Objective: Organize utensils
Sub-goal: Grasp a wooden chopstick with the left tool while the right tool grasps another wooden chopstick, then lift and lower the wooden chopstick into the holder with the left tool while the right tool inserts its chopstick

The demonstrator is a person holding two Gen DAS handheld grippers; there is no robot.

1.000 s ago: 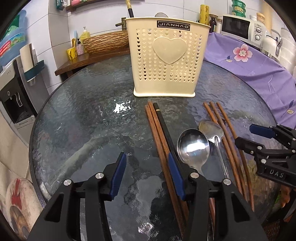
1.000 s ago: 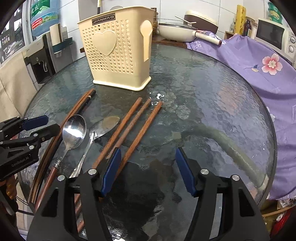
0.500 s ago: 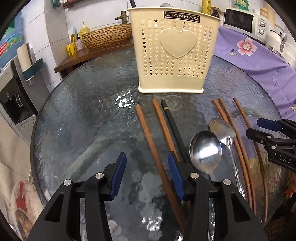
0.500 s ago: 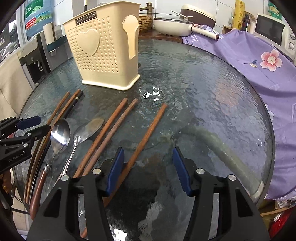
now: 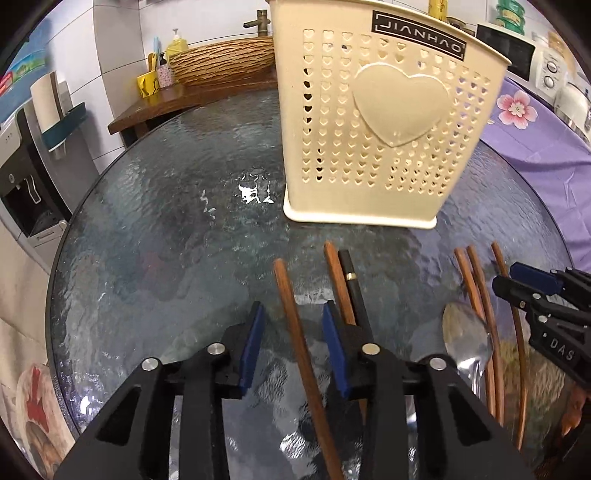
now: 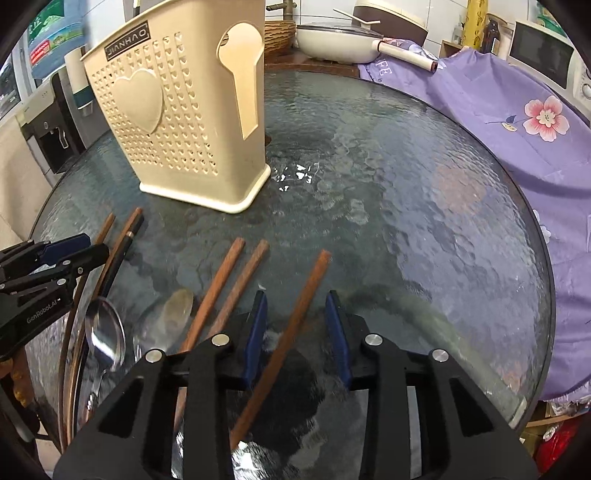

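Left gripper [image 5: 291, 343], right gripper [image 6: 297, 332]: angled down, jaws just narrowing, gaps remain.

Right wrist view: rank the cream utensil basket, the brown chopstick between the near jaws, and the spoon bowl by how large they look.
1. Cream utensil basket, largest.
2. Brown chopstick, long but thin; nearness to the camera inflates it.
3. Spoon bowl, smallest.

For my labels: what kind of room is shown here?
Most likely a home kitchen or dining corner: a microwave and a white pan stand behind the glass table, and a tap rises over a basin.
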